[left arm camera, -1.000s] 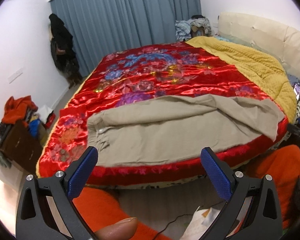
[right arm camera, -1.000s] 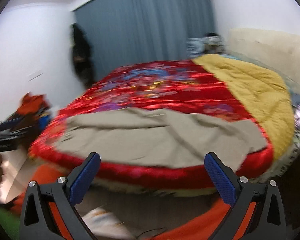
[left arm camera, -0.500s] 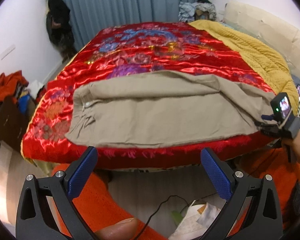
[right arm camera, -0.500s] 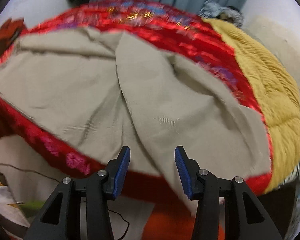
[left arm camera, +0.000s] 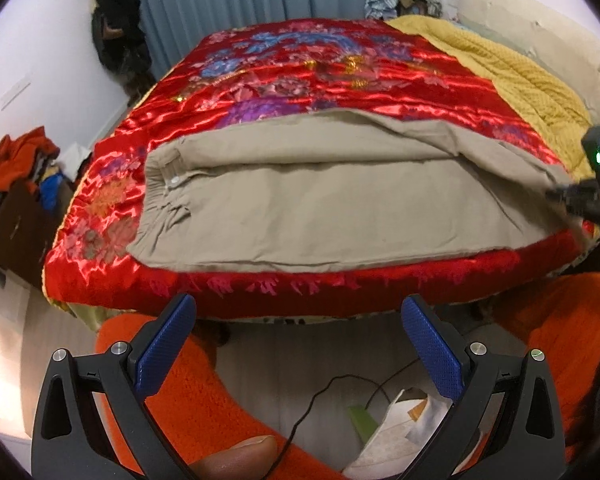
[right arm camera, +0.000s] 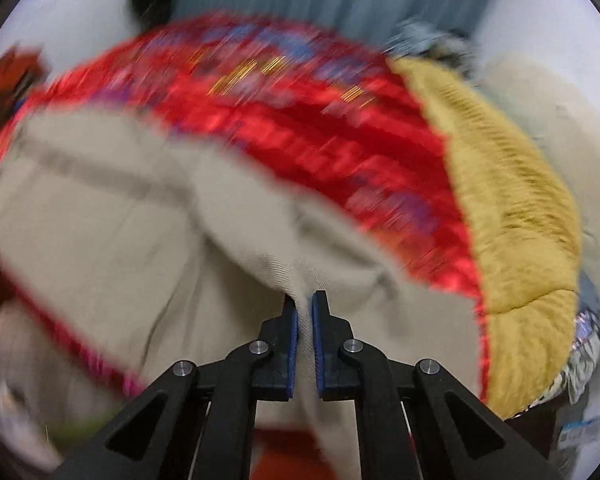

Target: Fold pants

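Note:
Beige pants [left arm camera: 320,200] lie spread across the near edge of the red quilt [left arm camera: 300,72], waistband with a snap at the left, legs running right. My left gripper [left arm camera: 300,344] hangs open below the bed's edge, nothing between its blue pads [left arm camera: 164,348]. In the right wrist view, my right gripper [right arm camera: 304,304] has its jaws closing tight on a fold of the pants [right arm camera: 120,240] near the leg end, and cloth bunches up at the tips. From the left wrist view, the right gripper [left arm camera: 580,196] shows at the pants' right end.
A yellow blanket [left arm camera: 520,80] covers the bed's right side by the cream headboard [left arm camera: 540,16]. Orange-clad legs [left arm camera: 188,380] stand at the bed's foot. A cable and a paper bag [left arm camera: 400,420] lie on the floor. Clothes are piled at the left [left arm camera: 16,160].
My right gripper swung down to the pants' right end and went from wide open to shut on the cloth. My left gripper sank lower and tilted down, still open.

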The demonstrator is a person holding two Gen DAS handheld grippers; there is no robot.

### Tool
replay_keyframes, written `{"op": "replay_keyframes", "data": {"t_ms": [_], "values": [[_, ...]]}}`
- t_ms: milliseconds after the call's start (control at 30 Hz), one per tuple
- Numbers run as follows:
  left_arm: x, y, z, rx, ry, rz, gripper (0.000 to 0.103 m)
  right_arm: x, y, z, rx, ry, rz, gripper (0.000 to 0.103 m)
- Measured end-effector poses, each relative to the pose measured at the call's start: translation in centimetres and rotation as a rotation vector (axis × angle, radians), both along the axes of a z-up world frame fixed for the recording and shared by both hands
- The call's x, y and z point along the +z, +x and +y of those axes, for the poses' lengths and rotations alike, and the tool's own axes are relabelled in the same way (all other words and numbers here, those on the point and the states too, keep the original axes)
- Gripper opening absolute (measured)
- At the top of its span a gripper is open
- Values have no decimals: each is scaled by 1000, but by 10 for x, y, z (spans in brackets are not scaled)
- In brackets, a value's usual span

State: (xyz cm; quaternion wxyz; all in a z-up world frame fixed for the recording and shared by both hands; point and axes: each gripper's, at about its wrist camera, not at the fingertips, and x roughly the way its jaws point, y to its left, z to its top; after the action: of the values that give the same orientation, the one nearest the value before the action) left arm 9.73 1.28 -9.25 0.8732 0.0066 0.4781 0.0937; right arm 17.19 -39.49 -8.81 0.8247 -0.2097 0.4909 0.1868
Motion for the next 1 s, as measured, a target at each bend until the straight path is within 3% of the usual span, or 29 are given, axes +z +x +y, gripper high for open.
{"op": "replay_keyframes", "data": {"t_ms": [67, 167, 267, 367, 400, 433, 467, 500, 533, 633, 767, 833, 900, 967, 1000], "values": [[-7, 7, 0, -4, -6, 26, 102, -21, -10, 8, 51, -1, 76, 7], [-8, 30, -4, -38, 22, 37, 102, -22, 9, 15, 86, -11, 87, 4], [13, 63, -1, -41, 53, -44, 102, 21, 97, 8, 11, -18, -40, 3], [36, 88, 11, 14, 33, -146, 102, 83, 209, -20, -185, -35, -235, 4], [40, 94, 17, 46, 16, -170, 102, 93, 235, -27, -233, -34, -255, 14], [39, 98, 24, 79, -7, -186, 102, 97, 258, -34, -285, -40, -263, 47], [35, 98, 31, 104, -23, -192, 102, 96, 277, -41, -355, -64, -258, 63], [25, 99, 39, 136, -38, -191, 102, 92, 284, -44, -378, -74, -254, 71], [14, 101, 45, 155, -41, -180, 102, 86, 286, -43, -378, -85, -247, 71], [-30, 118, 63, 179, -5, -129, 102, 52, 274, -15, -265, -78, -178, 70], [-80, 155, 86, 170, 29, -175, 102, 5, 235, 72, 32, 105, -5, 68], [-100, 168, 92, 158, 75, -193, 102, -5, 228, 129, 194, 184, 63, 66], [-130, 178, 98, 149, 113, -159, 102, -16, 222, 201, 382, 238, 122, 66], [-154, 176, 105, 150, 65, -114, 102, -24, 224, 273, 528, 271, 178, 66], [-159, 171, 106, 148, 42, -132, 102, -29, 228, 303, 580, 269, 198, 66]]}}
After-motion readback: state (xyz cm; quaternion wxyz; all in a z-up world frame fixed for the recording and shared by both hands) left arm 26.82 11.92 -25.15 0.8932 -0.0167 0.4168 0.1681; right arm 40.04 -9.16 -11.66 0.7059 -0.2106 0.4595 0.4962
